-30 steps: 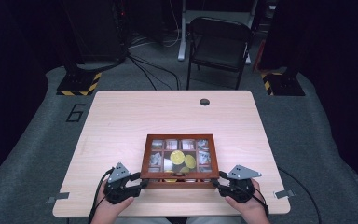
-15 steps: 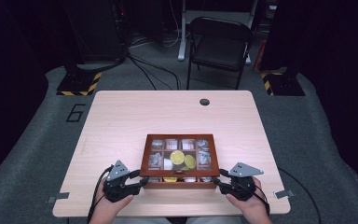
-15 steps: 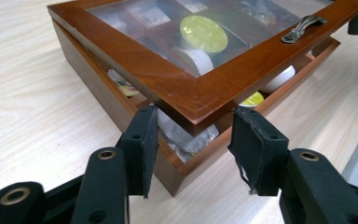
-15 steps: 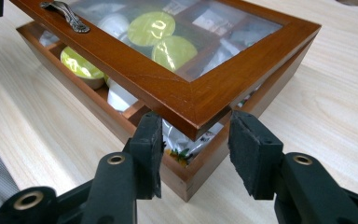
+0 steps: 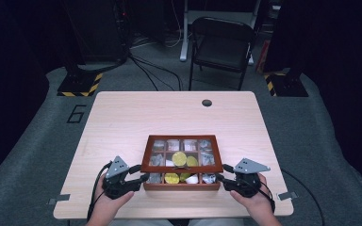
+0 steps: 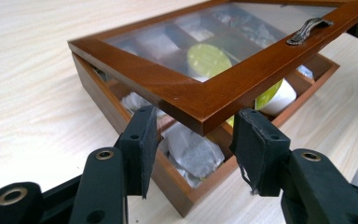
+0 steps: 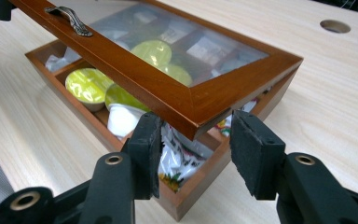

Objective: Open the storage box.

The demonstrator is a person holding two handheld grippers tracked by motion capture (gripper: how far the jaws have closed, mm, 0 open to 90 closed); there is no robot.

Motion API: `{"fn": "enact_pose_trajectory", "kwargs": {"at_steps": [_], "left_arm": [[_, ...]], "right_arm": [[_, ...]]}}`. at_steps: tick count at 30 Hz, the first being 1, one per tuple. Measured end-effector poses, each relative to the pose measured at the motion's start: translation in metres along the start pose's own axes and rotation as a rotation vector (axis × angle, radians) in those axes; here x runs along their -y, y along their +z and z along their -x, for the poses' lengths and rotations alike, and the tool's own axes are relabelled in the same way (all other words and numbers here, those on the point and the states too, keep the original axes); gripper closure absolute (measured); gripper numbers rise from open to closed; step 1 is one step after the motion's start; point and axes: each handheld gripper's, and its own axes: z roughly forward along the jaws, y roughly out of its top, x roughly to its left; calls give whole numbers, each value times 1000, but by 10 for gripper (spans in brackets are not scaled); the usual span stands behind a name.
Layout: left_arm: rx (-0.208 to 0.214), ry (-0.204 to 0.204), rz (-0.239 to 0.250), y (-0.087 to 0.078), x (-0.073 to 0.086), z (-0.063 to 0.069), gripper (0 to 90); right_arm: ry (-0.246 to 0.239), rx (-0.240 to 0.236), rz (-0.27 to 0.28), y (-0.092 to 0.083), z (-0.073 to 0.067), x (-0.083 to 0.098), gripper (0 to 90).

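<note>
A brown wooden box [image 5: 181, 186] with several compartments stands near the table's front edge. Its glass-paned lid [image 5: 182, 168] is tilted up at the front. My left gripper [image 5: 143, 178] has the lid's front left corner [image 6: 186, 105] wedged between its pads, and my right gripper [image 5: 219, 178] has the front right corner [image 7: 191, 112] likewise. Both pairs of jaws have just been opening a little, with the corners still between them. A metal handle [image 6: 310, 29] sits on the lid's front rail. Inside lie yellow-topped capsules [image 7: 88, 84] and sachets [image 6: 191, 151].
The light wooden table [image 5: 169, 113] has a round cable hole [image 5: 207, 102] near its far edge. A black folding chair [image 5: 221, 44] stands beyond the table. The person's hands sit at the front edge.
</note>
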Motion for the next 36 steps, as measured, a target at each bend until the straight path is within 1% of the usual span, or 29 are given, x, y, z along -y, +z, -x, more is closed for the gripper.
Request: {"fn": "enact_pose_trajectory", "kwargs": {"at_steps": [4, 5, 6, 8, 11, 12, 13, 15, 16, 19, 22, 23, 26, 27, 31, 32, 33, 34, 36], "left_arm": [[-1, 0, 17, -1, -4, -1, 503], [-3, 10, 23, -2, -8, -2, 505], [4, 8, 22, -2, -10, -2, 506], [1, 13, 24, -3, -13, -3, 508], [13, 5, 28, -4, -17, -6, 509], [11, 0, 36, -4, -18, -6, 510], [12, 4, 35, -4, -19, -7, 513], [11, 15, 31, -5, -23, -7, 513], [9, 16, 35, -5, -24, -8, 514], [16, 11, 41, -5, -28, -10, 513], [13, 7, 46, -5, -32, -12, 517], [15, 6, 47, -5, -33, -12, 516], [15, 9, 43, -5, -37, -13, 516], [16, 13, 37, -5, -39, -14, 517], [14, 7, 33, -5, -45, -16, 519], [14, 11, 28, -6, -46, -16, 520], [14, 11, 28, -6, -46, -16, 521], [13, 12, 25, -6, -50, -17, 522], [17, 4, 16, -6, -53, -18, 522]], "right_arm": [[-4, 0, 14, -1, 2, -7, 536], [0, 0, 18, -2, 2, -8, 536], [2, 0, 22, -2, 3, -10, 537], [3, 0, 26, -3, 4, -13, 537], [-2, 4, 32, -4, 5, -17, 537], [-5, 3, 33, -5, 6, -18, 539], [-3, 5, 36, -5, 6, -20, 540], [-16, 5, 37, -6, 7, -23, 542], [-13, 10, 43, -6, 6, -25, 544], [-15, 11, 44, -7, 8, -29, 548], [-18, 6, 42, -9, 9, -34, 552], [-17, 12, 45, -9, 9, -35, 553], [-22, 10, 43, -9, 10, -39, 554], [-17, 12, 40, -9, 10, -40, 554], [-3, 9, 39, -10, 12, -45, 559], [1, 8, 36, -10, 13, -47, 561], [-1, 10, 37, -10, 13, -48, 564], [1, 11, 34, -10, 14, -49, 566], [1, 7, 27, -10, 15, -52, 568]]}}
